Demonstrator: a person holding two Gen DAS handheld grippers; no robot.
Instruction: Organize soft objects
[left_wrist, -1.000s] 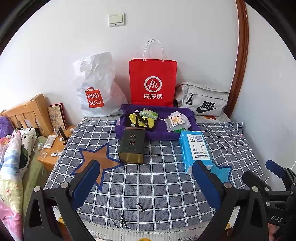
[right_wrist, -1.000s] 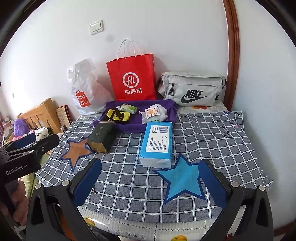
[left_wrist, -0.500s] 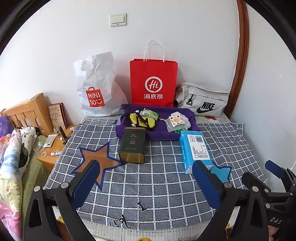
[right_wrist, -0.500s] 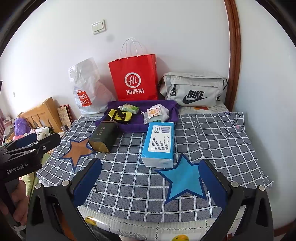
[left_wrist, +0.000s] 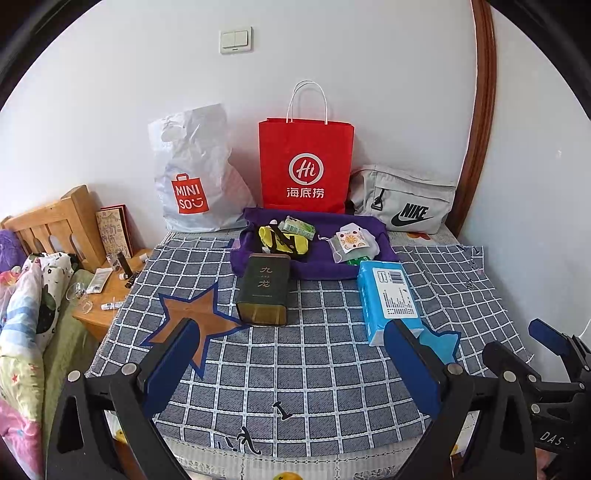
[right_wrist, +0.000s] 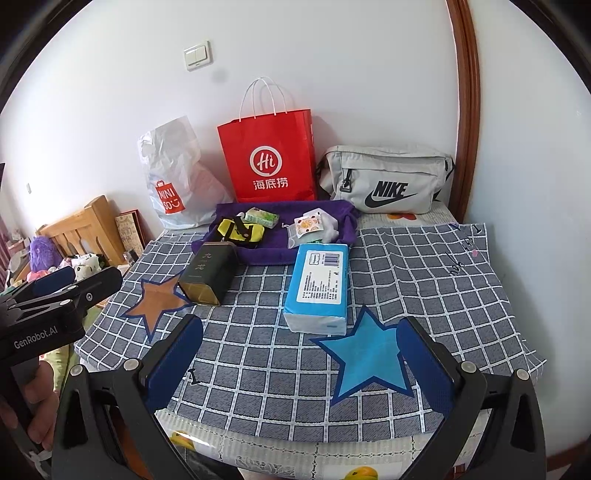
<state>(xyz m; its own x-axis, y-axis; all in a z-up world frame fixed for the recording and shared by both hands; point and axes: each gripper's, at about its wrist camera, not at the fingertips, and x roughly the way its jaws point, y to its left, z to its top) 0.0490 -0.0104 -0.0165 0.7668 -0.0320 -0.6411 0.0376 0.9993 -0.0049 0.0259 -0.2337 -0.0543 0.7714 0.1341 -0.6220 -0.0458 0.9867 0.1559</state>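
A blue tissue pack (left_wrist: 389, 293) (right_wrist: 319, 284) lies on the grey checked cloth (left_wrist: 295, 365) (right_wrist: 277, 369) beside a dark green tin (left_wrist: 264, 290) (right_wrist: 208, 273). Behind them a purple tray (left_wrist: 321, 269) (right_wrist: 221, 210) holds a yellow pouch (left_wrist: 284, 243) (right_wrist: 240, 230), a green packet (left_wrist: 297, 227) (right_wrist: 262, 217) and a white sachet (left_wrist: 352, 242) (right_wrist: 310, 225). My left gripper (left_wrist: 291, 354) stands open near the cloth's front edge, holding nothing. My right gripper (right_wrist: 299, 350) is open too, short of the tissue pack.
A white Miniso bag (left_wrist: 192, 177) (right_wrist: 173, 181), a red paper bag (left_wrist: 304, 166) (right_wrist: 269, 158) and a grey Nike bag (left_wrist: 406, 203) (right_wrist: 388, 181) line the wall. A wooden side table (left_wrist: 107, 291) with small items and bedding (left_wrist: 26, 314) sit on the left.
Both grippers have drifted very slightly; the scene sits a touch lower and to the right in the right wrist view. Nothing on the cloth has moved.
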